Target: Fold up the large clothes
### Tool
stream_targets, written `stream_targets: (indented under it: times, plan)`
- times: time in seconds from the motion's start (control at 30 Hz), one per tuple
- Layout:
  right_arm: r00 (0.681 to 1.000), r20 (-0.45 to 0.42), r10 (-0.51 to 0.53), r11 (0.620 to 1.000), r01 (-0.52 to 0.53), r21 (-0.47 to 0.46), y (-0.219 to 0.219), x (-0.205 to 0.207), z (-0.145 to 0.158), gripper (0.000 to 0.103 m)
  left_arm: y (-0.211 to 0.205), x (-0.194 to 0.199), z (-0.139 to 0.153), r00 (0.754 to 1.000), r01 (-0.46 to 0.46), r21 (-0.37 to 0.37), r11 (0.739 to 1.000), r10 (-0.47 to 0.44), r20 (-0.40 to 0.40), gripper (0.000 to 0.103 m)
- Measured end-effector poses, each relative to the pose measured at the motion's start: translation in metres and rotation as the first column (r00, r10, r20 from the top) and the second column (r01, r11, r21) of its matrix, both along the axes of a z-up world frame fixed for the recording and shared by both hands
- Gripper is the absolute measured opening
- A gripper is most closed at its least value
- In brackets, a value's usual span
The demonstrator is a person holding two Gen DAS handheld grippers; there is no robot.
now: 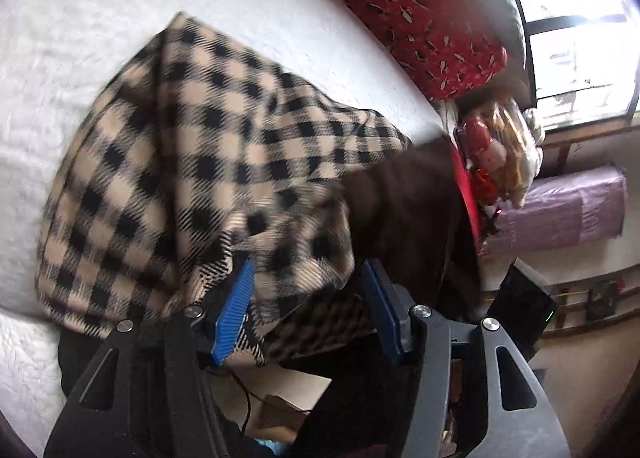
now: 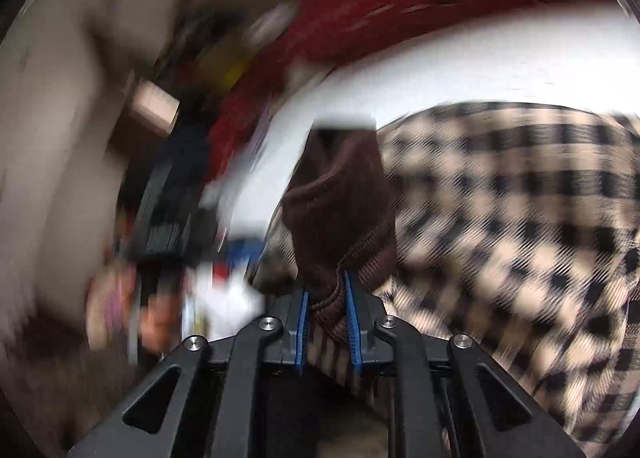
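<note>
Fingers of the left gripper (image 1: 308, 278) stand wide apart, their blue pads (image 1: 236, 310) spread on either side of a hanging fold of the checked garment (image 1: 192, 162); the cloth drapes between them and over the left pad, but nothing is pinched. The right gripper (image 2: 326, 298) has its blue pads drawn close together, clamped on the brown ribbed cuff (image 2: 340, 258) of the same garment, with the brown fabric rising in a bunched peak above the fingertips.

In the left wrist view the beige-and-black checked cloth spreads from the gripper up across the white bedspread (image 1: 80, 38), lying in a loose, rumpled heap with one corner pointing away. A dark brown part (image 1: 404, 210) of the garment runs off to the right of the heap. Beyond it, along the far edge of the bed, lies a red patterned cushion (image 1: 404, 6), and beside that a window (image 1: 572, 26).

The right wrist view is strongly blurred; the checked cloth (image 2: 520, 218) fills its right side, with the white bedspread (image 2: 440, 70) behind.
</note>
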State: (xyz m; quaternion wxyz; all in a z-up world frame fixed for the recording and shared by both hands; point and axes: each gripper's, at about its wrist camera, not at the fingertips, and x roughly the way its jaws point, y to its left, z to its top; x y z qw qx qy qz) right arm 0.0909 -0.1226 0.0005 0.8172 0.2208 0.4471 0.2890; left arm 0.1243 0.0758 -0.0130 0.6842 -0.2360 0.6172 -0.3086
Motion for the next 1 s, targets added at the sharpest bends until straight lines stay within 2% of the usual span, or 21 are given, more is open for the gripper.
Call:
stream_targets:
  times: [0.03,0.1,0.17,0.2,0.3,0.37,0.4,0.5,0.57,0.7,0.83,0.93,1.0]
  plan:
    - [0.998,-0.019,0.054,0.997,-0.055,-0.062,0.010,-0.008,-0.002,0.020,0.007,-0.001,-0.001,1.000,-0.014,-0.009,1.000,0.014,-0.012,0.055]
    - [0.988,-0.110,0.107,0.966,-0.129,-0.222,0.021,-0.025,-0.019,0.021,0.023,-0.006,-0.004,0.998,-0.048,-0.043,0.998,0.046,-0.036,0.055]
    - [0.977,-0.194,0.087,0.937,-0.146,-0.317,0.020,-0.035,-0.037,0.022,0.038,-0.008,-0.007,0.996,-0.077,-0.069,0.995,0.074,-0.053,0.055]
    - [0.972,-0.228,0.062,0.936,-0.136,-0.324,0.014,-0.040,-0.045,0.022,0.045,-0.009,-0.007,0.995,-0.091,-0.071,0.993,0.087,-0.053,0.055]
    - [0.971,-0.237,-0.030,0.971,-0.029,-0.239,-0.018,-0.051,-0.042,0.027,0.054,-0.006,-0.001,0.993,-0.117,-0.079,0.990,0.114,-0.043,0.055]
    - [0.976,-0.182,-0.123,0.981,0.092,-0.171,-0.045,-0.054,-0.028,0.048,0.062,-0.001,0.002,0.991,-0.134,-0.072,0.988,0.132,-0.025,0.055]
    - [0.972,-0.157,-0.173,0.979,0.152,-0.138,-0.059,-0.055,-0.022,0.052,0.065,0.002,0.001,0.990,-0.142,-0.064,0.988,0.141,-0.021,0.055]
    - [0.927,-0.121,-0.355,0.935,0.350,-0.058,-0.104,-0.049,-0.012,0.055,0.069,0.014,-0.001,0.984,-0.179,-0.063,0.982,0.178,-0.021,0.055]
    - [0.898,-0.124,-0.422,0.907,0.419,-0.053,-0.118,-0.044,-0.015,0.055,0.072,0.022,-0.006,0.981,-0.195,-0.053,0.979,0.194,-0.022,0.055]
    - [0.868,-0.130,-0.480,0.877,0.471,-0.092,-0.128,-0.021,-0.028,0.055,0.061,0.037,-0.026,0.980,-0.186,0.008,0.983,0.186,-0.073,0.055]
    - [0.857,-0.163,-0.489,0.871,0.470,-0.146,-0.128,-0.015,-0.045,0.055,0.043,0.041,-0.041,0.982,-0.140,-0.005,0.990,0.138,-0.127,0.055]
    - [0.879,-0.189,-0.437,0.899,0.425,-0.104,-0.116,-0.016,-0.055,0.055,0.019,0.035,-0.040,0.992,-0.059,-0.018,0.998,0.057,-0.115,0.055]
    - [0.906,-0.161,-0.391,0.920,0.381,-0.092,-0.107,-0.018,-0.053,0.055,0.006,0.030,-0.033,0.999,-0.016,0.047,0.999,0.018,-0.039,0.055]
